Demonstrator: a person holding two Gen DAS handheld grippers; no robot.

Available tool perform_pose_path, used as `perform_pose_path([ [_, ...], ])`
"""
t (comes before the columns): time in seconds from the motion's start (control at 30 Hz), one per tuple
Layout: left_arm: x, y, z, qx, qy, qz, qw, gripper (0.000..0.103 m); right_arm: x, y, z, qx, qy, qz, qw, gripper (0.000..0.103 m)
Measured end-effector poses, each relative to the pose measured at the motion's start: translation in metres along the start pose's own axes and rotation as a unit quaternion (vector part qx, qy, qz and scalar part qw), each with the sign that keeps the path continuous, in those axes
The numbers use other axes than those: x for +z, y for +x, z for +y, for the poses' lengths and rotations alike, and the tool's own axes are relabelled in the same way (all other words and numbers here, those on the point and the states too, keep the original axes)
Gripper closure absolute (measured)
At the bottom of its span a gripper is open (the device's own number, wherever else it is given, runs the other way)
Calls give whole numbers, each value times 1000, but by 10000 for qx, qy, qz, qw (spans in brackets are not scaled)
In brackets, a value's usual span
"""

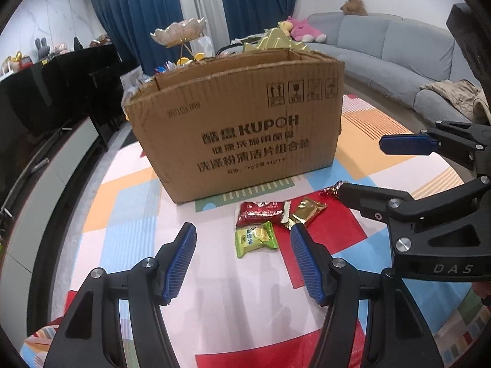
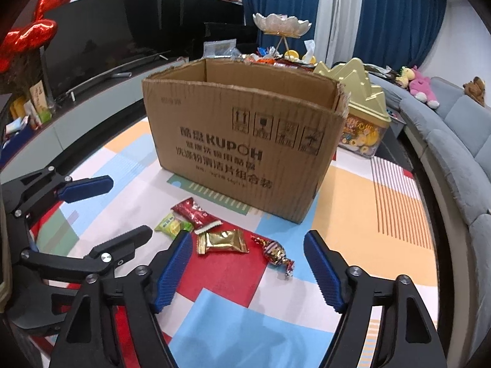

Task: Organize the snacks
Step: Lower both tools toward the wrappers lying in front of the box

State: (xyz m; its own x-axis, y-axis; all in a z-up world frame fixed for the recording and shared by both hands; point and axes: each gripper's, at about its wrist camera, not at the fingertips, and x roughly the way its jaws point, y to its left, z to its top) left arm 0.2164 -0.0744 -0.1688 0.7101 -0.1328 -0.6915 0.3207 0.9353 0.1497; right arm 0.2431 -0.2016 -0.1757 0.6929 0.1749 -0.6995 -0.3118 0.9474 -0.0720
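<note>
Both jaws stand spread, holding nothing — the left gripper (image 1: 244, 239) above the green snack packet (image 1: 255, 239), the right gripper (image 2: 247, 242) above the gold foil packet (image 2: 221, 241). Both packets lie on the patchwork mat (image 2: 245, 316) before the open brown cardboard box (image 2: 245, 141) printed "KUPOH".

Cardboard box (image 2: 245, 141) behind open mat (image 2: 239, 312)

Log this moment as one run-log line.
left gripper: open, over green packet | right gripper: open, empty | four snacks on mat | cardboard box behind
</note>
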Motion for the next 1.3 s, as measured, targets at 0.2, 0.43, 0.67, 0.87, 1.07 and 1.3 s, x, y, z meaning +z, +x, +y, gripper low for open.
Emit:
perform_pose_path([
  [0.2, -7, 16, 4, -70, -155, 191, 9997, 40, -6, 13, 2, 79, -119, 68, 9999, 35],
  [0.43, -9, 25, 12, -46, -456, 262, 9986, 41, -13, 25, 5, 204, -232, 116, 9995, 35],
  [0.67, -7, 34, 20, -96, -711, 358, 9968, 41, -21, 37, 11, 376, -352, 209, 9985, 35],
  [0.87, -4, 42, 27, -220, -924, 456, 9944, 41, -24, 51, 10, 555, -345, 329, 9973, 35],
  [1.07, -1, 49, 26, -432, -1005, 519, 9926, 41, -24, 62, 16, 733, -486, 396, 9953, 35],
  [1.3, 0, 61, 23, -541, -1003, 646, 9914, 41, -22, 73, 13, 745, -411, 437, 9954, 35],
])
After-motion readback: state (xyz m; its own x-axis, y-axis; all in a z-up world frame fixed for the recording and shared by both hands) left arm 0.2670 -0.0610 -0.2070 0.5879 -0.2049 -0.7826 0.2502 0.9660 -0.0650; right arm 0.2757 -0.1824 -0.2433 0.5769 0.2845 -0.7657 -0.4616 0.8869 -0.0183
